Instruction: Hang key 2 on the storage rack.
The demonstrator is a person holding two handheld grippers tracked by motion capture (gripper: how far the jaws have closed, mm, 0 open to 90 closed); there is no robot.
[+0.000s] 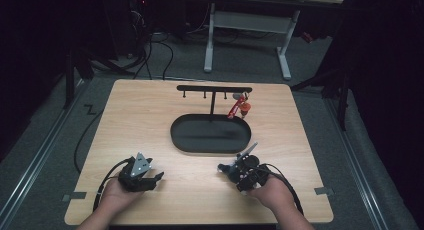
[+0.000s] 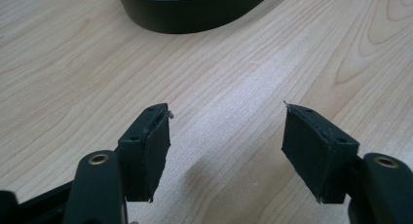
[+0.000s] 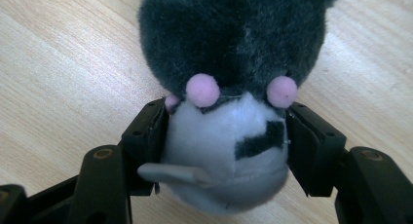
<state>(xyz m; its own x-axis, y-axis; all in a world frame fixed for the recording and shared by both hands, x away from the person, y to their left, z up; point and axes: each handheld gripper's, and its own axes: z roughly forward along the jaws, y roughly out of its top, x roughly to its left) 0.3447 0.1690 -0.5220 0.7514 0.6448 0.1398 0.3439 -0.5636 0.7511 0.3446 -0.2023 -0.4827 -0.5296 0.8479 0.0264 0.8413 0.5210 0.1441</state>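
Now right hand-held gripper (image 3: 226, 141) clamping plush toy (image 3: 229, 87), left (image 2: 226, 146) open

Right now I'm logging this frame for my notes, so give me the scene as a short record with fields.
surface: wooden table
stand: black rack rising from a black oval tray
on rack: red keychain hanging near its right end
left tongs: open, empty, over bare wood
right tongs: shut on a dark grey and white plush toy with pink pompoms
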